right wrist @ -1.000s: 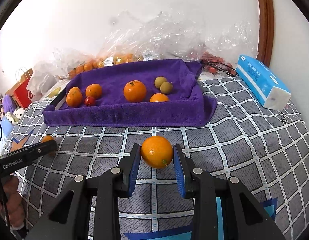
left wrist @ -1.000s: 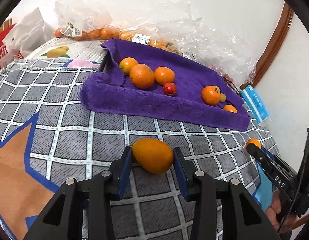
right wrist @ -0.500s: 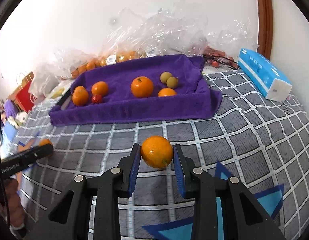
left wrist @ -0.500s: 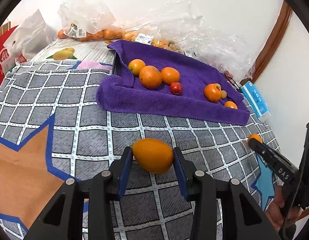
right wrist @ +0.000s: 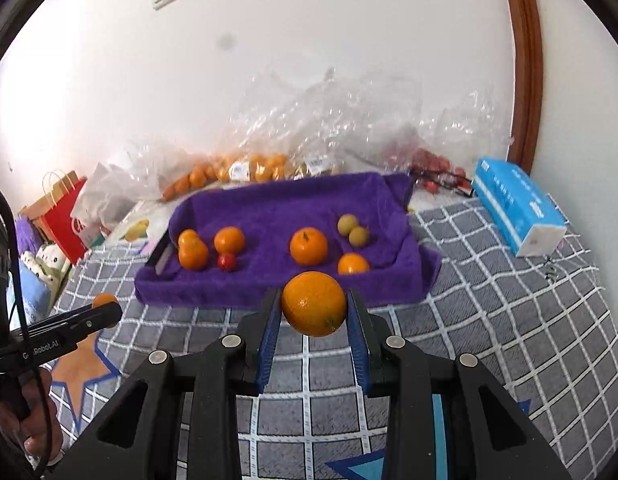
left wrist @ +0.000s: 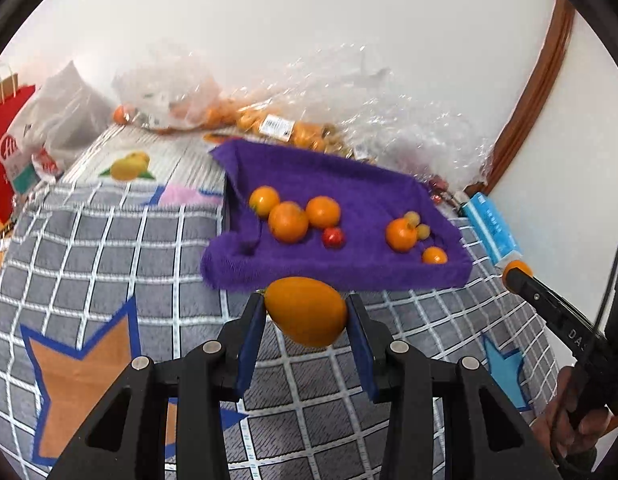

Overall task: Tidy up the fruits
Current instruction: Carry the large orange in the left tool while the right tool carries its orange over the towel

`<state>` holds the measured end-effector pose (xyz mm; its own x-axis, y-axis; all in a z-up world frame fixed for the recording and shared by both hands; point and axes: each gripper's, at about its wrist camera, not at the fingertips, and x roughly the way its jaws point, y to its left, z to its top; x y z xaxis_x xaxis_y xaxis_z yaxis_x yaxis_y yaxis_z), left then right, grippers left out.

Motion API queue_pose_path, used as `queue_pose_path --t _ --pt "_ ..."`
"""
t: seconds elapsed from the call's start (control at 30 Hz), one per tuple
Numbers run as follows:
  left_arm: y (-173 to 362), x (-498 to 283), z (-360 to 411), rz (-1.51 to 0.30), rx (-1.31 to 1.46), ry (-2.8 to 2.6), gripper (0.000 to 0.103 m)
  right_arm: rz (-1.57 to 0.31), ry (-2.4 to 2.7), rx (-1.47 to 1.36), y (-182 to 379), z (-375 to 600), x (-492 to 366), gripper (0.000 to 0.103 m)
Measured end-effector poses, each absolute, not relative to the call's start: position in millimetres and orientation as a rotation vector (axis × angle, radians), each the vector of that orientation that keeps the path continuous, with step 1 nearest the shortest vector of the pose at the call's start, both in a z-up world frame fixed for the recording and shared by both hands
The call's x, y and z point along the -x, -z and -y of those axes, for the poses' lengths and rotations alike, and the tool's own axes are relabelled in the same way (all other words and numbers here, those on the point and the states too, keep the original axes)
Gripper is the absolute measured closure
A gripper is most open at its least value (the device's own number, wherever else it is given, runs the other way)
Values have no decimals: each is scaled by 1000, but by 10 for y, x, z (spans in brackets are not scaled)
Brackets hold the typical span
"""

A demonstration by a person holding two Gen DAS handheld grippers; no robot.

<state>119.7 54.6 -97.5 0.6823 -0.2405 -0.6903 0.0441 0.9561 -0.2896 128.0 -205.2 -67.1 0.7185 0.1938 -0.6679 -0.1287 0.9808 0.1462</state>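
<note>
My left gripper (left wrist: 305,312) is shut on an oval orange mango (left wrist: 305,310) and holds it above the checked cloth, in front of the purple towel tray (left wrist: 349,184). My right gripper (right wrist: 313,310) is shut on a round orange (right wrist: 313,309), also lifted in front of the tray (right wrist: 269,204). On the towel lie several oranges (right wrist: 309,246), a small red fruit (right wrist: 227,261) and two small green-yellow fruits (right wrist: 353,230). The right gripper shows at the right edge of the left wrist view (left wrist: 517,274); the left gripper shows at the left of the right wrist view (right wrist: 105,308).
Clear plastic bags of oranges (left wrist: 277,120) lie behind the tray along the wall. A blue tissue pack (right wrist: 517,208) sits right of the tray. A red paper bag (left wrist: 5,148) and white bags stand at the far left. The grey checked cloth (left wrist: 109,240) covers the surface.
Both grippers have risen and pulled back with their fruit; the tray now looks farther away and more wall is in view.
</note>
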Motion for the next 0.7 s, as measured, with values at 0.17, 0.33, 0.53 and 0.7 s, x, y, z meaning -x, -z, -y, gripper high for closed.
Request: queue_pose_path --t 0.17,0.33,0.53,0.7 --pt "816 -1259 -502 -800 243 186 64 -729 -161 -117 562 2082 -1356 70" --pt "680 -1358 -477 -790 231 199 64 -714 -149 -138 480 2116 -1449 70" --pt "588 -1528 -507 -782 236 216 64 -701 -129 -158 433 2163 -1570 70" --pt "535 -1665 -516 -769 235 222 64 -695 -115 -166 426 2194 -1675 70"
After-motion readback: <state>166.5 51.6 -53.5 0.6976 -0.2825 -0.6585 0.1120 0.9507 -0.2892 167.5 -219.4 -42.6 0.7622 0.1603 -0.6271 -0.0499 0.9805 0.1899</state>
